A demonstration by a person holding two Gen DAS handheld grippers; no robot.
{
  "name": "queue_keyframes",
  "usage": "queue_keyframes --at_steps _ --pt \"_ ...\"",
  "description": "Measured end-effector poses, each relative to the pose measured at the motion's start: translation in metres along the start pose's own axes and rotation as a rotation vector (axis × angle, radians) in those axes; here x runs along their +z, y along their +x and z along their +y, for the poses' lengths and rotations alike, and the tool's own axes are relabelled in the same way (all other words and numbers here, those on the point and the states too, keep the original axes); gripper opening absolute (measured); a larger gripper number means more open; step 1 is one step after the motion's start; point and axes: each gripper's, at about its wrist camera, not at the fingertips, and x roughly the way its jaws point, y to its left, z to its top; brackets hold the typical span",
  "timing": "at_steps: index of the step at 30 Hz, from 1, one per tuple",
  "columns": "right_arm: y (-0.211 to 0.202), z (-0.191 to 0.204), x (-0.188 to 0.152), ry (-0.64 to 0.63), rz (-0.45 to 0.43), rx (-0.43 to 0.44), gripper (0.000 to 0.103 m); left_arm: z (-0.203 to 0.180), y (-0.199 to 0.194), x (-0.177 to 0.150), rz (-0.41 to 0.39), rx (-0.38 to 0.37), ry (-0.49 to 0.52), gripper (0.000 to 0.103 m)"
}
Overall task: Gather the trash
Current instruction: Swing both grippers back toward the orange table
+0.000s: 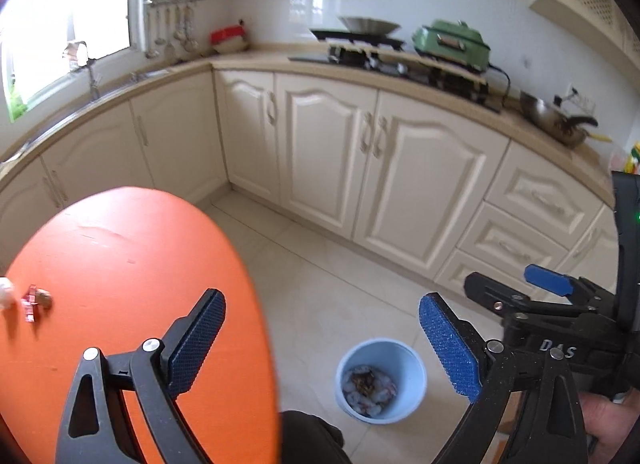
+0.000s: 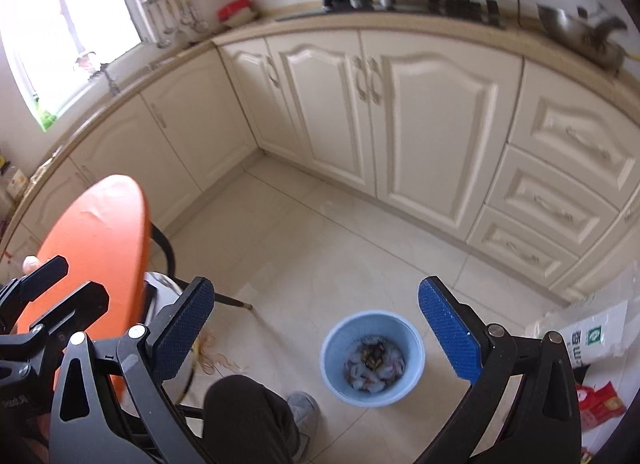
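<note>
A light blue trash bin (image 1: 380,380) stands on the tiled floor with crumpled scraps inside; it also shows in the right wrist view (image 2: 373,358). A round orange table (image 1: 120,284) holds a small pink wrapper (image 1: 31,302) and a white scrap (image 1: 5,292) near its left edge. My left gripper (image 1: 322,340) is open and empty, above the table's right edge and the bin. My right gripper (image 2: 316,328) is open and empty, above the bin; it also shows at the right of the left wrist view (image 1: 532,296).
Cream kitchen cabinets (image 2: 400,104) line the far side under a counter with a stove (image 1: 400,60), a green appliance (image 1: 452,42) and a pan (image 1: 556,120). White and red bags (image 2: 592,364) lie on the floor at right. The person's leg (image 2: 248,420) is below.
</note>
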Motion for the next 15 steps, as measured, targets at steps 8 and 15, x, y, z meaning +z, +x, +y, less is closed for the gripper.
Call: queue_keyframes --at_steps 8,15 --pt "-0.048 0.088 0.022 -0.13 -0.113 0.1 0.103 0.054 -0.106 -0.029 -0.133 0.1 -0.098 0.097" --pt "-0.073 0.169 0.026 -0.227 -0.168 0.207 0.103 0.097 -0.174 -0.059 -0.217 0.202 -0.188 0.098"
